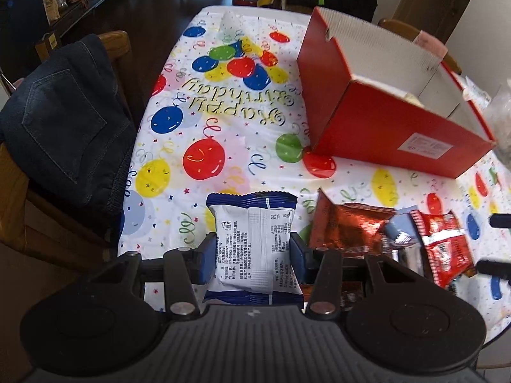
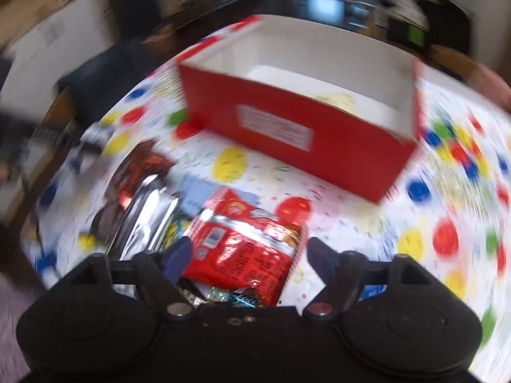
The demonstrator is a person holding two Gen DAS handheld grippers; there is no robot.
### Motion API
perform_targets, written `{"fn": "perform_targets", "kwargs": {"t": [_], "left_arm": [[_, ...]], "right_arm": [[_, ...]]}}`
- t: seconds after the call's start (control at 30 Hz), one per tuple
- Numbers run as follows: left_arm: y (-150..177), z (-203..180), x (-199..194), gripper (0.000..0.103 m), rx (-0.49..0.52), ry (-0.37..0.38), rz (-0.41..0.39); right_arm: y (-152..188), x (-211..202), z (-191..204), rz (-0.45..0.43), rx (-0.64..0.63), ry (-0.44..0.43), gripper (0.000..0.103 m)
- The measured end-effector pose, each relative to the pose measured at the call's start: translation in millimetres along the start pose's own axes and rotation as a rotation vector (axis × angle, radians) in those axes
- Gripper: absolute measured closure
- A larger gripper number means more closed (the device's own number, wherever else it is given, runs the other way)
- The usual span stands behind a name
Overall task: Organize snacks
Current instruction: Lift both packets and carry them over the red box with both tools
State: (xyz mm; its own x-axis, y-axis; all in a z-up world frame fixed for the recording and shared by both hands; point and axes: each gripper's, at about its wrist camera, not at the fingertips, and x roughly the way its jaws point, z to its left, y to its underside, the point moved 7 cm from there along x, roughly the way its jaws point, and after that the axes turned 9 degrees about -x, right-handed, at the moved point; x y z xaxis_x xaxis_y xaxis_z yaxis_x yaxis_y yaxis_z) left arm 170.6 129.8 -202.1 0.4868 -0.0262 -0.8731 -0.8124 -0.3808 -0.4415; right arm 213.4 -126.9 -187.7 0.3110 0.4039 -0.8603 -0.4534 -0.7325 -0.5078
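My left gripper (image 1: 252, 255) is shut on a white and blue snack packet (image 1: 255, 242), held upright above the balloon-print tablecloth (image 1: 204, 127). Beside it lie a copper foil packet (image 1: 348, 226) and a red packet (image 1: 444, 245). A red box (image 1: 383, 127), white inside, stands open at the back right. The right wrist view is blurred. In it my right gripper (image 2: 249, 257) stands wide open over the red packet (image 2: 246, 239), which lies between the fingers with a gap at the right pad. The red box (image 2: 287, 146) is just beyond, with something pale yellow (image 2: 338, 100) inside.
Dark jeans (image 1: 64, 121) hang over a wooden chair at the table's left edge. A silver packet (image 2: 147, 217) and a dark foil packet (image 2: 140, 166) lie left of the red one. Small wrapped sweets (image 2: 223, 296) sit under the right gripper.
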Motion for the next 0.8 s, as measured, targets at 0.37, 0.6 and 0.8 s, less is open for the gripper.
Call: {"fn": "perform_targets", "kwargs": {"t": [0.37,0.6,0.8], "left_arm": [[10,-30,-30,0.057,-0.048,-0.007,-0.054],[18,-40,-36,0.057,-0.085,-0.029,-0.060],[23,-41,-38,0.057,-0.109,-0.043,-0.056]], "right_arm": [[-15,40,16,0.165,-0.629,-0.217,0.009],[-10,66,18,0.234,-0.776,-0.322,0.009],[-7,74,21,0.251,-0.801,-0.369,0.016]]}}
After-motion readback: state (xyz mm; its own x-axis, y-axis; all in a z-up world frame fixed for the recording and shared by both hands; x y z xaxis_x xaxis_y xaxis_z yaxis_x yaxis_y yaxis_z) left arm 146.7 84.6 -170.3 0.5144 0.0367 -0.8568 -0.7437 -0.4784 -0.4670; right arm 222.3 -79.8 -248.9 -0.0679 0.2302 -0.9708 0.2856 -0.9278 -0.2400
